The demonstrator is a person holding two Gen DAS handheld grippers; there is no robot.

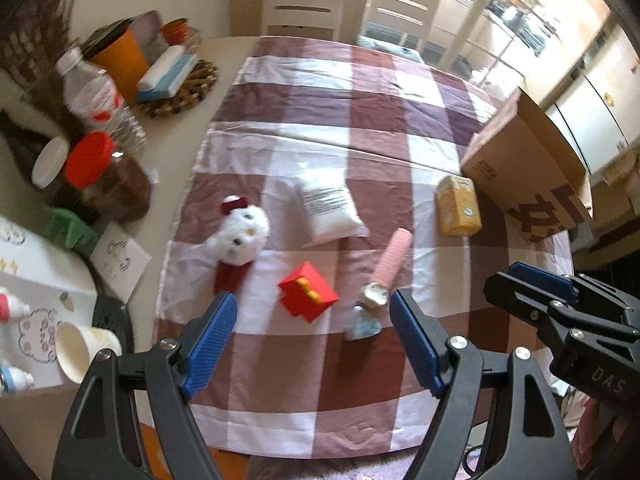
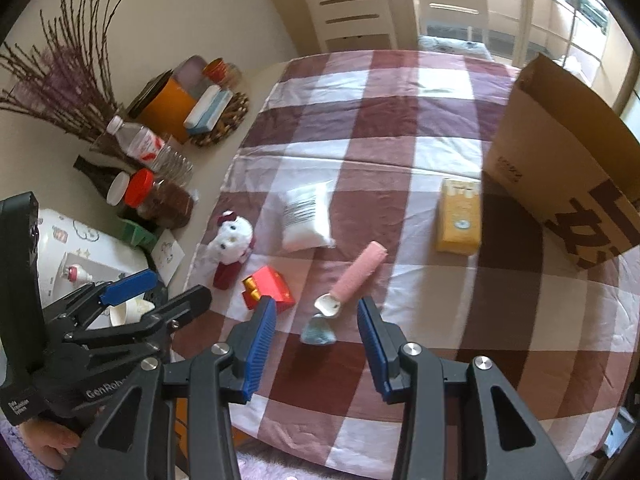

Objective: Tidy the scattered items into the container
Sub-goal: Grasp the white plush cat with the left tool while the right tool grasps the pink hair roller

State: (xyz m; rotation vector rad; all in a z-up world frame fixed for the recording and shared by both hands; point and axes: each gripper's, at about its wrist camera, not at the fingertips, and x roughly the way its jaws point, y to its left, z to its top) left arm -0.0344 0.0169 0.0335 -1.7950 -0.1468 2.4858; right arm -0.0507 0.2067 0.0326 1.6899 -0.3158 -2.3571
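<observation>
On the checked cloth [image 1: 312, 364] lie a white plush cat [image 1: 240, 234], a white packet [image 1: 330, 210], a red toy box [image 1: 307, 296], a pink doll with a blue base [image 1: 382, 280] and a yellow box [image 1: 458, 210]. The open cardboard box [image 1: 528, 176] stands at the right. My left gripper [image 1: 314, 336] is open and empty, just short of the red toy box. My right gripper [image 2: 316, 338] is open and empty around the doll's blue base [image 2: 319, 332]. The same plush cat [image 2: 231, 240], packet [image 2: 306, 218], red toy box [image 2: 268, 288], yellow box [image 2: 459, 216] and cardboard box [image 2: 560, 160] show in the right wrist view.
Left of the cloth stand a water bottle [image 1: 96, 96], a red-lidded jar [image 1: 104, 180], an orange container [image 1: 120, 60], a woven mat with a tissue pack [image 1: 172, 76] and a paper cup [image 1: 82, 348]. Dried branches [image 2: 60, 76] and chairs [image 2: 348, 4] are behind.
</observation>
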